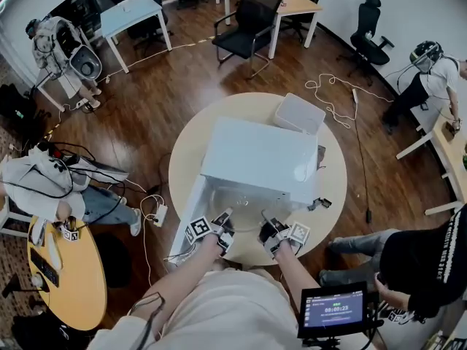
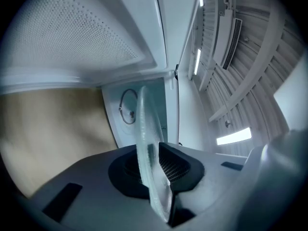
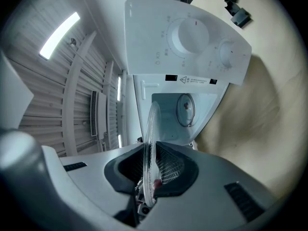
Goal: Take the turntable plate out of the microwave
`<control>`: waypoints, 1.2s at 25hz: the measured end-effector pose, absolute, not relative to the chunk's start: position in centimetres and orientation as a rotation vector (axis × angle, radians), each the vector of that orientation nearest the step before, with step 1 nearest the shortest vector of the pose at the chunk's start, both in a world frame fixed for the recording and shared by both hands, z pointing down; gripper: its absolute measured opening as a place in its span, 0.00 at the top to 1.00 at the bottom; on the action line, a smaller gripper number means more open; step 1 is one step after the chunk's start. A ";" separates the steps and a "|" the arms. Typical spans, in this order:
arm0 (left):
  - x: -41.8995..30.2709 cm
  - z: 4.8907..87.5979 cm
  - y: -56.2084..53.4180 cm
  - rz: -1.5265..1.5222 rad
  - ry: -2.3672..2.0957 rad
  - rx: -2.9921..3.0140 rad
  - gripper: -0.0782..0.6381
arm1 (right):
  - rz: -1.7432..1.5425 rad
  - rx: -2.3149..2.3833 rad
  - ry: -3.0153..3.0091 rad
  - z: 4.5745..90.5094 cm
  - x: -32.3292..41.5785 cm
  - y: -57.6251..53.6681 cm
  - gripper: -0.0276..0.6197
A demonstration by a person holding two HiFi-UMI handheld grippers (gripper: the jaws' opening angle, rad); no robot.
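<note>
In the lower centre-left of the head view, my left gripper (image 1: 222,224) is clamped on the rim of the glass turntable plate (image 2: 146,129). The plate sits at the open mouth of the microwave (image 1: 255,155), mid-frame. Inside the cavity I can see the roller ring (image 3: 185,109). Just to the right, my right gripper (image 1: 271,230) pinches the plate's opposite rim.

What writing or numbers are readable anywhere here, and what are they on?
"00:00:23", as far as it can be read: timer on the screen.
Warning label on the microwave: too small to read.
Dial markings: too blurred to read.
</note>
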State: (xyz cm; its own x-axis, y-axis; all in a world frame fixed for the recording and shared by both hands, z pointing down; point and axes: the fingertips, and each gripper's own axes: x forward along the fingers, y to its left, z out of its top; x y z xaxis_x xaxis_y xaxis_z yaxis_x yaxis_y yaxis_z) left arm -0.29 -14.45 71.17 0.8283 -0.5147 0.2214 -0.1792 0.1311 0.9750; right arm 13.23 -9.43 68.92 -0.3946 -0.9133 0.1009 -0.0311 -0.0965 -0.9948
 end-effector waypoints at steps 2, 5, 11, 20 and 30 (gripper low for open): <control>-0.3 70.8 -14.1 -0.272 -0.575 1.442 0.81 | -1.573 -1.067 1.458 68.8 13.3 -9.0 0.91; -0.5 70.6 -13.7 -0.287 -0.555 1.428 0.82 | -1.571 -1.054 1.456 68.5 13.1 -8.5 0.91; -1.2 70.5 -12.2 -0.282 -0.540 1.401 0.82 | -1.595 -1.040 1.446 68.4 12.3 -7.3 0.91; -1.5 69.5 -11.0 -0.299 -0.523 1.401 0.83 | -1.609 -1.025 1.443 67.9 12.1 -6.0 0.91; -1.5 67.7 -9.9 -0.336 -0.505 1.459 0.83 | -1.605 -0.998 1.433 66.9 12.1 -4.7 0.91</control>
